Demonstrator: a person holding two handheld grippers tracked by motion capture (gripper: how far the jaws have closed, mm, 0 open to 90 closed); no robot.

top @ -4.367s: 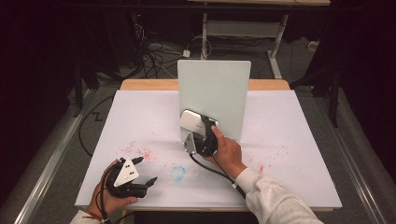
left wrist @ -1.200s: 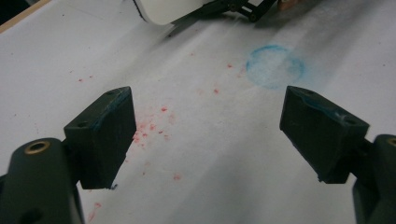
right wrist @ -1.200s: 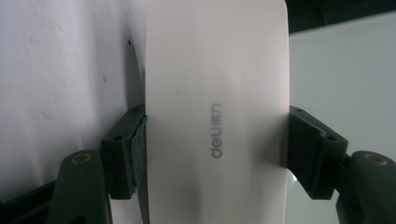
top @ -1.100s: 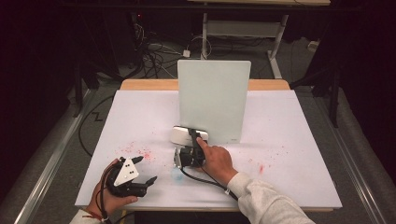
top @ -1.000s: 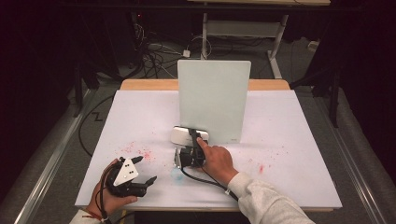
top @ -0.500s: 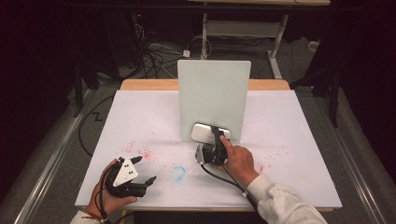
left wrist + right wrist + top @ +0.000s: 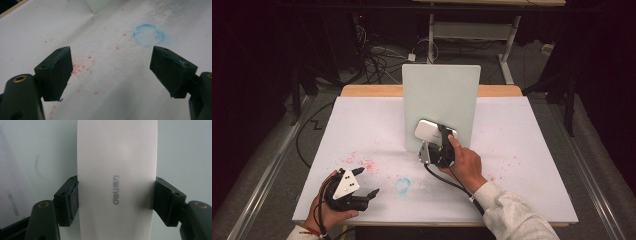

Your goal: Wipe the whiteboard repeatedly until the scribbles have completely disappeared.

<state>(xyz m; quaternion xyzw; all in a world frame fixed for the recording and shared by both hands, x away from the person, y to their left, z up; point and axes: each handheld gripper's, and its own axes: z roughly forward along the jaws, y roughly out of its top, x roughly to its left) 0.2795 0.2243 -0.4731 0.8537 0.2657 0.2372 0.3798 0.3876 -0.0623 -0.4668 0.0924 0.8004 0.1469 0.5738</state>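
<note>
A white block eraser (image 7: 428, 131) marked "deli" (image 7: 117, 170) is clamped across its width by my right gripper (image 7: 434, 145) (image 7: 115, 200), which is shut on it. The eraser's far face lies against the lower part of an upright pale whiteboard (image 7: 441, 95) (image 7: 182, 150) standing mid-table. My left gripper (image 7: 368, 181) (image 7: 110, 72) rests near the front left edge, jaws wide open with nothing between them, pointing toward a faint blue ring mark (image 7: 402, 185) (image 7: 149, 35) on the paper.
White paper covers the table (image 7: 522, 165). Red specks (image 7: 359, 162) (image 7: 82, 66) are scattered on the left, with a few at the right. A wooden edge (image 7: 372, 90) shows behind the board. Cables lie on the dark floor beyond.
My right gripper has carried the eraser from low by the board's left foot up and right onto the board's face. The left gripper has stayed put.
</note>
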